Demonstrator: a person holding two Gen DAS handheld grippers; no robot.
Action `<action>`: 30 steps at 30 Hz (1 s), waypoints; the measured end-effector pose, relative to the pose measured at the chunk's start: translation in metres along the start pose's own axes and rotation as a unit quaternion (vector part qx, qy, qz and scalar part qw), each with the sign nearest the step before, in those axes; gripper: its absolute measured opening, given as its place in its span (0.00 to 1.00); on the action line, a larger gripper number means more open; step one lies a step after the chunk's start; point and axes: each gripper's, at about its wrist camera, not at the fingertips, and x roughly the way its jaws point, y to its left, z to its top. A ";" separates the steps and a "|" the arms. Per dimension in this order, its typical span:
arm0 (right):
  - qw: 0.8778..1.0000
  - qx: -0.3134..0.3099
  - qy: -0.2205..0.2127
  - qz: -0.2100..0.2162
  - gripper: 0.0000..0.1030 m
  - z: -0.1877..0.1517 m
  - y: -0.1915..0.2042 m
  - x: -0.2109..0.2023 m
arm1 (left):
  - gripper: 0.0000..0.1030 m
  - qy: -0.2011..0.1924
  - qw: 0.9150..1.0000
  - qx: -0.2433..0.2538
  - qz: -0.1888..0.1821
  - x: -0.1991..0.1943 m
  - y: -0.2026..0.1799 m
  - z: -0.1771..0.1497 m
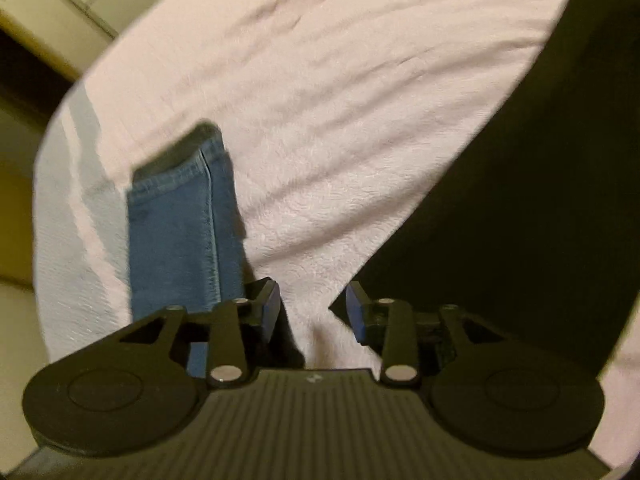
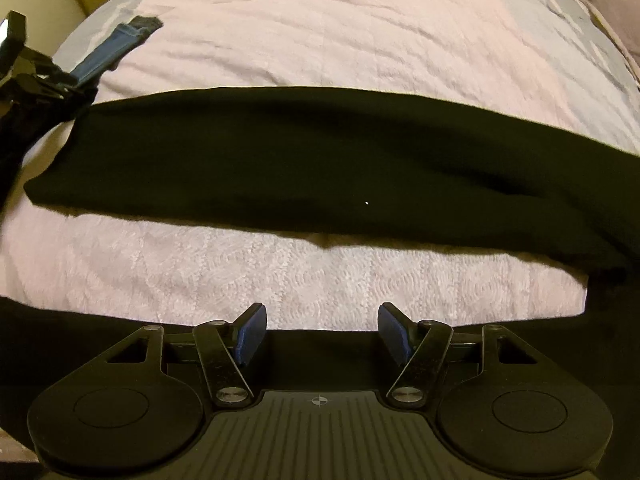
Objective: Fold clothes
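Lying across the pink blanket (image 2: 320, 40), the black garment (image 2: 320, 168) leaves bare bedding beyond both long edges; left gripper (image 1: 312, 308) and right gripper (image 2: 320, 332) are released.

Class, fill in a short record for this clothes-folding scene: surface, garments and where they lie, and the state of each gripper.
surface: pink blanket covering a bed
black garment: lies in a long band across the blanket, already folded lengthwise
blue denim piece: narrow strip lying on the blanket near its left edge
left gripper: open, holding nothing, over the blanket between the denim and the black garment
right gripper: open, holding nothing, near side of the black garment
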 end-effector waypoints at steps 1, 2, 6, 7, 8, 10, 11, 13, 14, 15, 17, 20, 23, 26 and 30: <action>1.000 -0.003 -0.002 0.000 0.63 0.000 0.001 0.000 | 0.33 -0.017 1.000 0.024 -0.006 -0.013 -0.009 -0.007; 1.000 -0.004 -0.002 0.001 0.64 0.000 0.002 0.000 | 0.35 -0.035 0.998 0.051 -0.015 -0.027 -0.019 -0.015; 1.000 -0.005 -0.001 0.006 0.64 0.000 0.007 0.005 | 0.39 -0.087 0.971 0.202 -0.091 -0.071 -0.089 -0.060; 1.000 -0.006 0.000 0.006 0.64 0.001 0.008 0.006 | 0.39 -0.089 0.964 0.233 -0.096 -0.073 -0.105 -0.069; 1.000 -0.008 0.000 0.007 0.64 0.001 0.010 0.007 | 0.41 -0.083 0.957 0.261 -0.094 -0.070 -0.121 -0.077; 1.000 -0.012 -0.001 0.008 0.64 0.001 0.013 0.008 | 0.38 -0.063 0.947 0.307 -0.066 -0.056 -0.149 -0.089; 1.000 -0.014 -0.001 0.007 0.64 0.001 0.014 0.008 | 0.32 -0.050 0.944 0.324 -0.044 -0.046 -0.159 -0.093; 1.000 -0.016 0.002 0.001 0.64 0.000 0.014 0.008 | 0.02 -0.039 0.947 0.320 -0.011 -0.035 -0.164 -0.094; 1.000 -0.017 0.004 -0.003 0.64 -0.002 0.013 0.007 | 0.02 -0.041 0.952 0.302 -0.004 -0.038 -0.159 -0.092; 1.000 -0.017 0.005 -0.007 0.64 -0.003 0.011 0.004 | 0.02 -0.044 0.957 0.287 0.003 -0.043 -0.154 -0.091; 1.000 -0.017 0.001 -0.015 0.64 -0.007 0.006 -0.005 | 0.01 -0.059 0.960 0.273 0.015 -0.066 -0.145 -0.094; 1.000 -0.004 -0.001 -0.030 0.64 -0.017 -0.007 -0.017 | 0.01 -0.060 0.961 0.269 0.022 -0.084 -0.141 -0.104; 0.999 0.030 0.008 -0.042 0.64 -0.028 -0.024 -0.019 | 0.02 -0.041 0.959 0.282 0.012 -0.070 -0.151 -0.109; 0.997 0.056 0.012 -0.053 0.64 -0.039 -0.037 -0.023 | 0.02 -0.019 0.953 0.303 0.012 -0.049 -0.161 -0.108; 0.993 0.096 0.011 -0.074 0.64 -0.055 -0.059 -0.033 | 0.06 0.001 0.949 0.315 0.011 -0.035 -0.167 -0.109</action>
